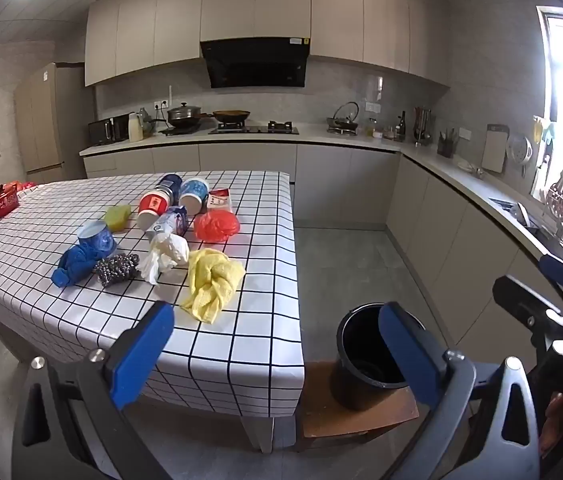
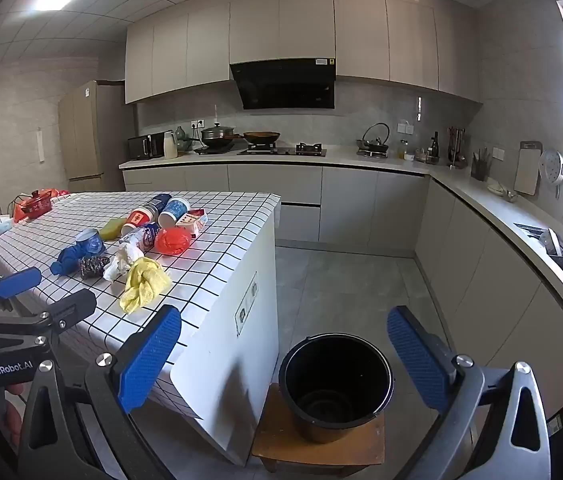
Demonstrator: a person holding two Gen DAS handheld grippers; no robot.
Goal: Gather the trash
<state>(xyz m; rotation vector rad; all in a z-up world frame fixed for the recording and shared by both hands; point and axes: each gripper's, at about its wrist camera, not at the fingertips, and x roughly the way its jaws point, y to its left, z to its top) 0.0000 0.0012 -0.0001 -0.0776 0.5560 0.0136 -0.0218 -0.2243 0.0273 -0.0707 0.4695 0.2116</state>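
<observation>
Trash lies on the checked table (image 1: pixel 241 340): a yellow cloth (image 1: pixel 213 280) nearest, a white tissue wad (image 1: pixel 165 256), a steel scourer (image 1: pixel 117 268), a blue bag (image 1: pixel 73 266), a red bag (image 1: pixel 216 226), a yellow sponge (image 1: pixel 117 218) and several cups (image 1: pixel 153 208). The yellow cloth also shows in the right wrist view (image 2: pixel 143 286). A black bucket (image 1: pixel 365 360) (image 2: pixel 335 384) stands on a wooden stool (image 2: pixel 317 444) beside the table. My left gripper (image 1: pixel 277 352) is open and empty, short of the table's near edge. My right gripper (image 2: pixel 283 356) is open and empty above the bucket.
A red pot (image 1: pixel 1 202) sits at the table's far left. Kitchen counters (image 1: pixel 461 184) run along the back and right walls, with a stove, pans and a sink. Grey floor (image 1: pixel 345 260) lies between table and counters.
</observation>
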